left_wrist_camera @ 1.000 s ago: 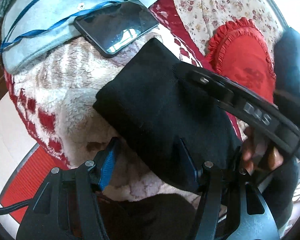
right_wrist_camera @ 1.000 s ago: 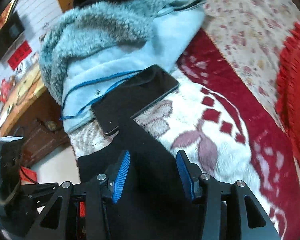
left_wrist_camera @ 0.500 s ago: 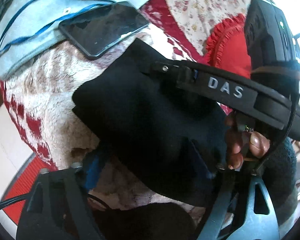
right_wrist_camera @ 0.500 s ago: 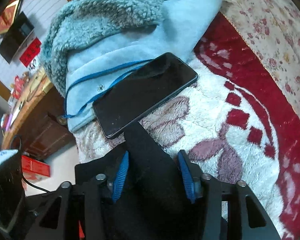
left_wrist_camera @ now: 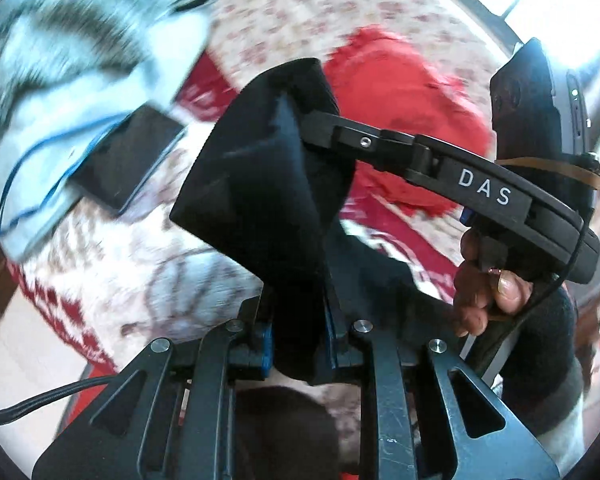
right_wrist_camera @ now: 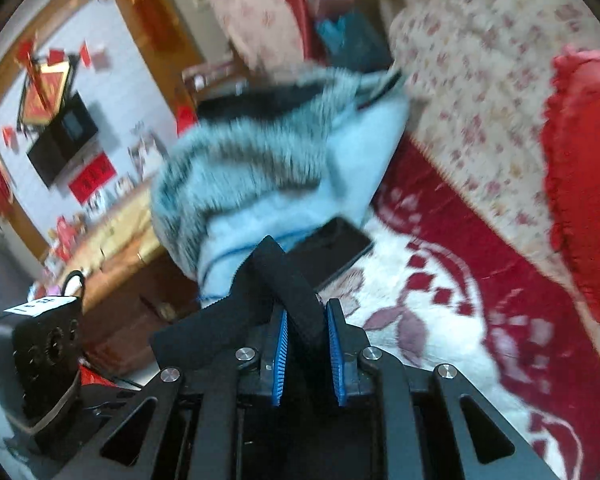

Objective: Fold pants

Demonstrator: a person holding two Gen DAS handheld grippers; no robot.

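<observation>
One pair of black pants (left_wrist_camera: 268,184), one black phone (left_wrist_camera: 128,160), one pale blue fleece garment (left_wrist_camera: 80,64) with a thin blue cord, one red frilled cushion (left_wrist_camera: 404,92), two grippers. No containers in view.

Left gripper (left_wrist_camera: 298,336): blue-padded jaws drawn narrow, clamped on a thick fold of the pants, lifted clear of the white-and-red patterned blanket (left_wrist_camera: 148,280). Cloth rising from the jaws as a broad, peaked flap, just right of the phone. Phone lying flat on the blanket, its far edge against the fleece garment.

Right gripper (right_wrist_camera: 308,354): blue ribbed pads (right_wrist_camera: 281,354) nearly together, pinching a narrow band of the pants (right_wrist_camera: 288,280), possibly the waistband or a hem, hard to tell through the blur. Band standing up from the jaws, in front of the phone (right_wrist_camera: 332,248), with more black cloth draped off to the left of it. Seen from the left wrist, the same right gripper (left_wrist_camera: 300,120) reaching into the top of the flap above the phone, with the right hand (left_wrist_camera: 488,280) wrapped round its handle. Fleece garment (right_wrist_camera: 268,168) heaped behind the phone; cushion (right_wrist_camera: 584,168) far right of it.
</observation>
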